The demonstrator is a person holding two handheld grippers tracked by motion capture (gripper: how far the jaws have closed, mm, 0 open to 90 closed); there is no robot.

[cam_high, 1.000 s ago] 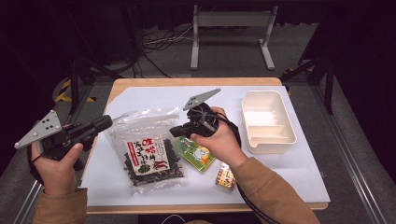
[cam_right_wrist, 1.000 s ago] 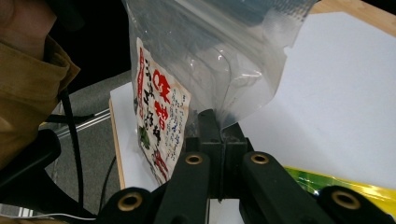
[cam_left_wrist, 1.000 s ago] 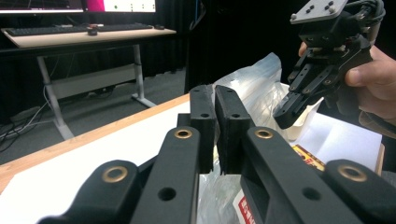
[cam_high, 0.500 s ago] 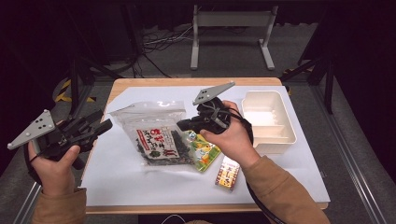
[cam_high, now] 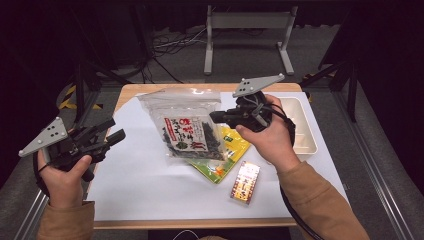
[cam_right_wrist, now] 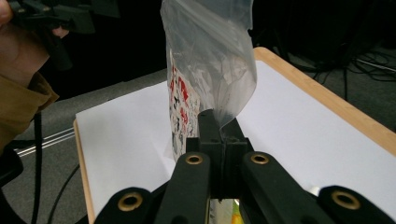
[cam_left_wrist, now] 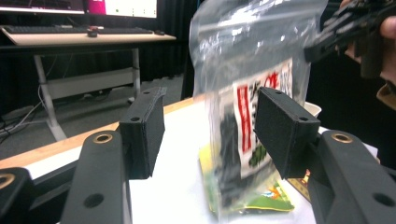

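Lying nearest on the white sheet (cam_high: 150, 185), the small snack pack (cam_high: 244, 181) is staying put. Clamping the clear seaweed bag (cam_high: 187, 131) by its edge, the right gripper (cam_high: 216, 117) is now hoisting it upright off the yellow-green packet (cam_high: 226, 159), higher than before. Waiting spread apart, the left gripper (cam_high: 111, 135) is hovering off the table's left side. Beyond sits the white tray (cam_high: 303, 131).

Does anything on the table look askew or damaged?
Nothing looks damaged. The seaweed bag hangs tilted from the shut right tongs, partly covering the yellow-green packet. The left tongs are open.
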